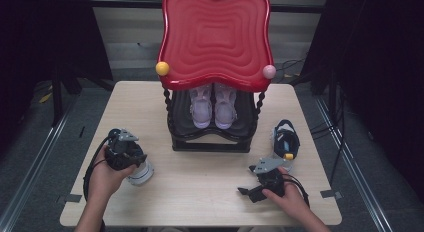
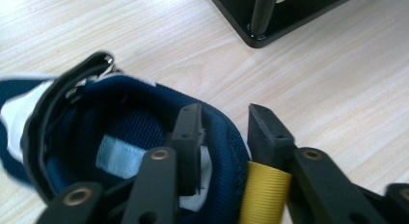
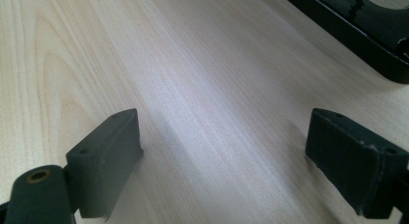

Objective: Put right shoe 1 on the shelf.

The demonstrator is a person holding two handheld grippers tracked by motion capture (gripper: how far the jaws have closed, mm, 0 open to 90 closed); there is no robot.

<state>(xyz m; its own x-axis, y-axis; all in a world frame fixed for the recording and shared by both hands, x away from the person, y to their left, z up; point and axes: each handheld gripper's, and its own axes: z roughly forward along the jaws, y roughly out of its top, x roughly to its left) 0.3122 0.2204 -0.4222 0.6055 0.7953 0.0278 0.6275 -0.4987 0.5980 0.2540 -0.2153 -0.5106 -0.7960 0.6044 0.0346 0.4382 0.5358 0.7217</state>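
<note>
A: Gripping the padded heel collar of the small navy-blue mesh shoe with white trim, the left claw has one jaw inside the opening and the other outside against the heel, beside a ribbed yellow heel tab; the jaws look pressed onto the collar

B: Where does that shoe sit?

A: On the pale wooden bench, near its front left, just under the left claw in the high view. Its mate, a second navy shoe with a yellow spot, lies at the right, well apart

B: And the right claw?

A: Spread wide over bare wood, holding nothing; in the high view it rests low near the front right

B: So the step?

A: I'd judge it the pick-up of the left shoe. The next move likely calls for a lift without the collar slipping, then carrying it to the black two-tier rack with a red wavy tray top, where pale pink shoes already fill the lower shelf
</note>
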